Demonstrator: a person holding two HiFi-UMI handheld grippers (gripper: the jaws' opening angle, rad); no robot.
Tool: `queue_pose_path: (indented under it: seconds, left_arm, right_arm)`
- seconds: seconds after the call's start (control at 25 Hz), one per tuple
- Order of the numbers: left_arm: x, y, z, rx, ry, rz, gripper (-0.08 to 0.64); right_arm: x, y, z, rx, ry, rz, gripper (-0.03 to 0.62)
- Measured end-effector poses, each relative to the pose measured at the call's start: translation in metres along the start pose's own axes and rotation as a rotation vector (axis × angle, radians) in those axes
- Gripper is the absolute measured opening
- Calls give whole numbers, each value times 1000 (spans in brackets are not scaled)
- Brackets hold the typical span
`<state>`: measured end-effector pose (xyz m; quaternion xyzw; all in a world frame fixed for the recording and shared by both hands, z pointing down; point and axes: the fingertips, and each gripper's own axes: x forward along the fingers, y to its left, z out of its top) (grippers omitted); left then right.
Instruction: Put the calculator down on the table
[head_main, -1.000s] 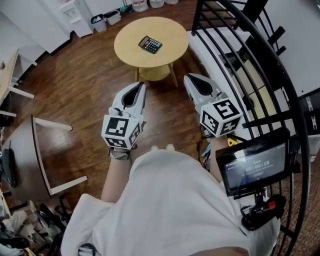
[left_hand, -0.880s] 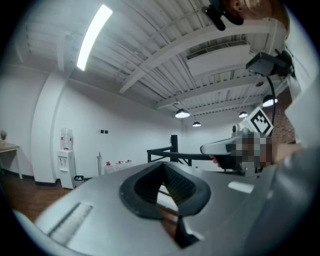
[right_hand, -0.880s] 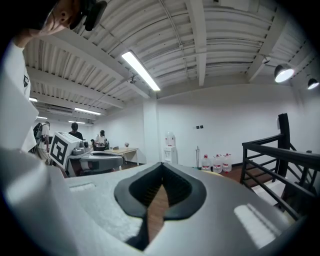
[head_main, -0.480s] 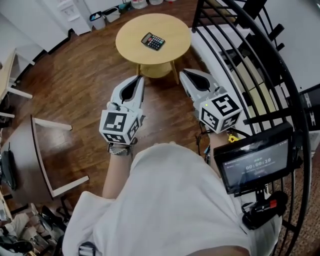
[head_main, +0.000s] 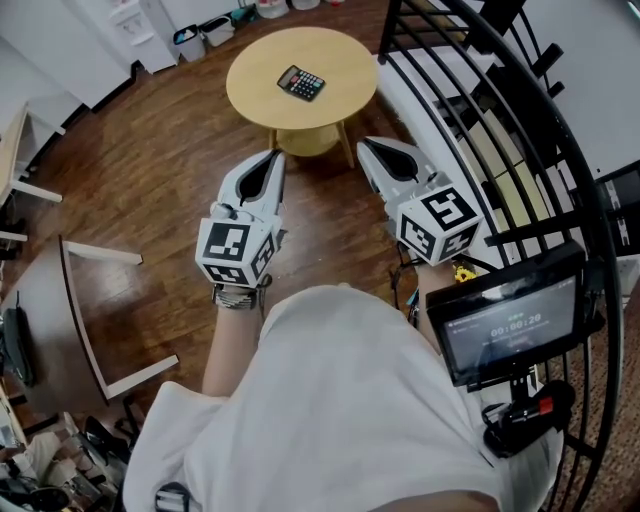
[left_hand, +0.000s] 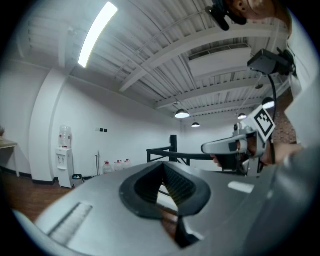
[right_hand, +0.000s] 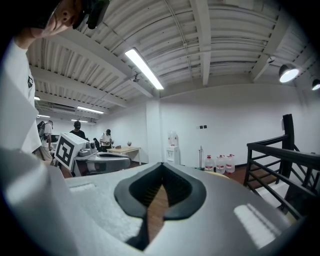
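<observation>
Your left gripper (head_main: 270, 160) and right gripper (head_main: 368, 150) were both closed, holding nothing. The calculator (head_main: 300, 83) lay on the round table (head_main: 255, 100), top centre of frame — shown by the head view only.

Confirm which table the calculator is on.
The round yellow table at top centre: the calculator lies on its top. The desk at the left edge shows none.

Person wearing a white short-sleeved shirt (head_main: 340, 400), wristband (head_main: 238, 297) circling one wrist, pale grey left gripper (head_main: 272, 160) and right gripper (head_main: 366, 150) each bearing a black-and-white marker cube (head_main: 235, 252)
</observation>
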<state>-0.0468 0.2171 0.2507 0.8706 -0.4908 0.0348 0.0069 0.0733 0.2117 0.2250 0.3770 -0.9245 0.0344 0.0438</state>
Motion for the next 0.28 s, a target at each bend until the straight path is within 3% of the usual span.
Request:
queue_pose_path:
  seconds: [0.28]
  left_arm:
    - [2, -4, -1, 10, 6, -5, 8]
  right_arm:
    - [-1, -2, 0, 2, -6, 2, 2]
